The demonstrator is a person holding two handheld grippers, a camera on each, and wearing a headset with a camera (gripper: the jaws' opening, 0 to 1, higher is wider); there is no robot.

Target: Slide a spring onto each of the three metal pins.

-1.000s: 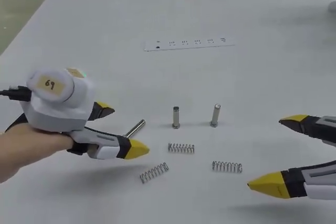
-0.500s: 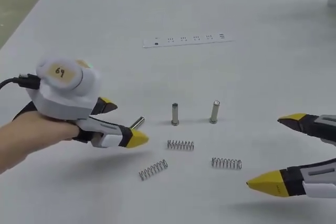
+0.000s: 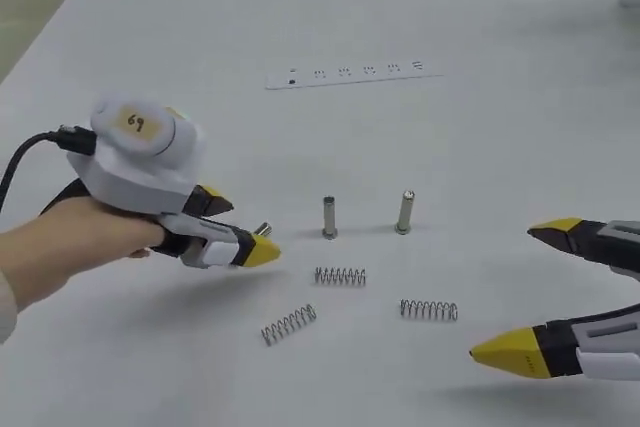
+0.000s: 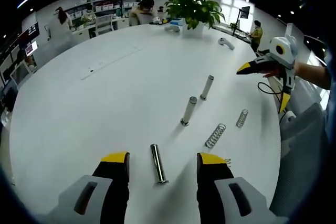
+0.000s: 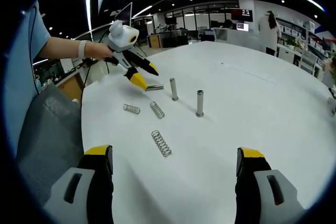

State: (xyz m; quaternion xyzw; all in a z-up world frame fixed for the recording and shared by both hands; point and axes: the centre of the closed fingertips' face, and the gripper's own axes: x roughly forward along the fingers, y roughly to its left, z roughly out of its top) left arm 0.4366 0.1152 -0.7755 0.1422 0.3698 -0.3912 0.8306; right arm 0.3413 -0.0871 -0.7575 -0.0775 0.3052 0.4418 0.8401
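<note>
Two metal pins stand upright mid-table. The third pin lies flat, mostly hidden by my left gripper, which is open with a jaw on each side of it. In the left gripper view that lying pin sits between the open fingertips, apart from both. Three springs lie loose on the table: one in front of the pins, one to the right, one nearer left. My right gripper hovers wide open at the right, holding nothing, with the nearest spring ahead of it.
A white strip with printed marks lies farther back on the white table. A black cable trails from the left gripper. A grey chair stands beside the table's near edge. A potted plant sits at the far end.
My left gripper has moved right and forward, so its open jaws now straddle the lying pin, covering most of it. The right gripper has stayed put.
</note>
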